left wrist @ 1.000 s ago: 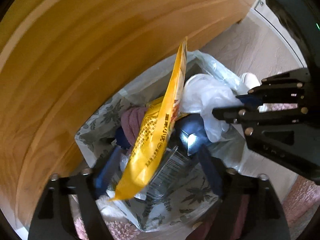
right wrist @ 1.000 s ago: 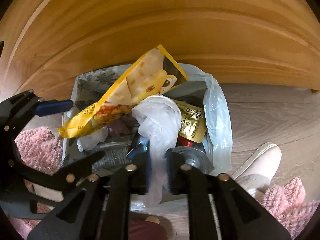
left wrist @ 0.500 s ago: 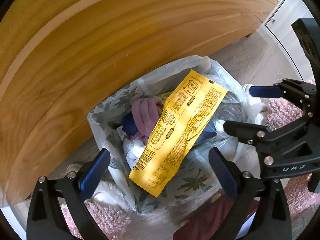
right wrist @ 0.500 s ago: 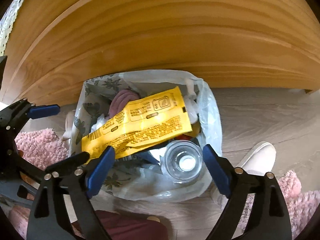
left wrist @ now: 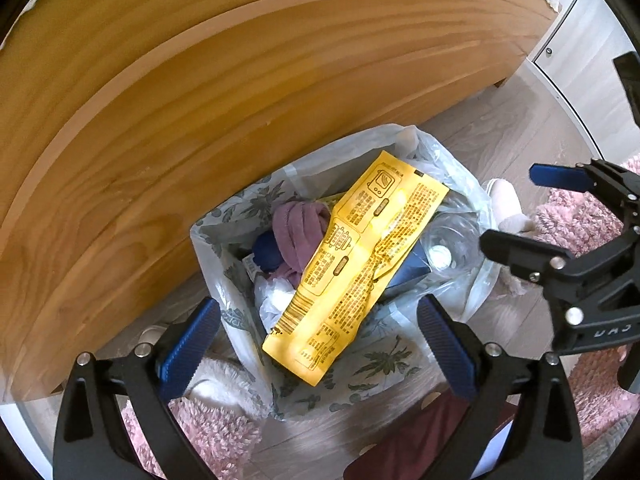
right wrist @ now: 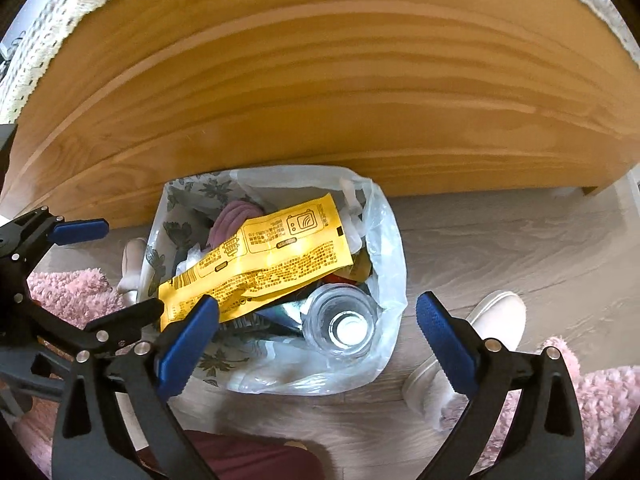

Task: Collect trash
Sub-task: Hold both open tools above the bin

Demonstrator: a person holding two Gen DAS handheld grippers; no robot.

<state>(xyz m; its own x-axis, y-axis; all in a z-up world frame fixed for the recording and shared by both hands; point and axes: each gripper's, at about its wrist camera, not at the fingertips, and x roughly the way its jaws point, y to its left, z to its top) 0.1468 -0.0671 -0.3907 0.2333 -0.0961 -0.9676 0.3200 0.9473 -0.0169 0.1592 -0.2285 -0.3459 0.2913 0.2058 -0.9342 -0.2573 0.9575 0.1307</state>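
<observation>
left wrist view: left gripper (left wrist: 318,344) at the bottom of the frame, blue pads spread wide, nothing between them. centre frame, a translucent trash bag (left wrist: 472,196) with a leaf print stands open on the wood-look floor (left wrist: 500,120), just beside a tall wooden panel (left wrist: 200,100) filling the upper left. a yellow wrapper (left wrist: 356,268) lies flat across the bag's top, one end over the near rim. under it a mauve cloth bundle (left wrist: 298,232), a dark blue item (left wrist: 266,250) and a clear plastic bottle (left wrist: 444,244), seen end-on. right gripper (left wrist: 520,210) enters from the right edge, its jaws apart and empty. pink shaggy rug (left wrist: 580,220) at right and lower left. right wrist view: right gripper (right wrist: 316,336) at the bottom, its jaws have just been opening and now stand wide with nothing between them. bag (right wrist: 392,248) centre, wrapper (right wrist: 260,260) slanting across it, bottle (right wrist: 340,324) at lower right inside the bag. left gripper (right wrist: 120,268) at left edge, apart. a pale shoe (right wrist: 496,320) on the floor at right, another (right wrist: 132,260) left of the bag.
</observation>
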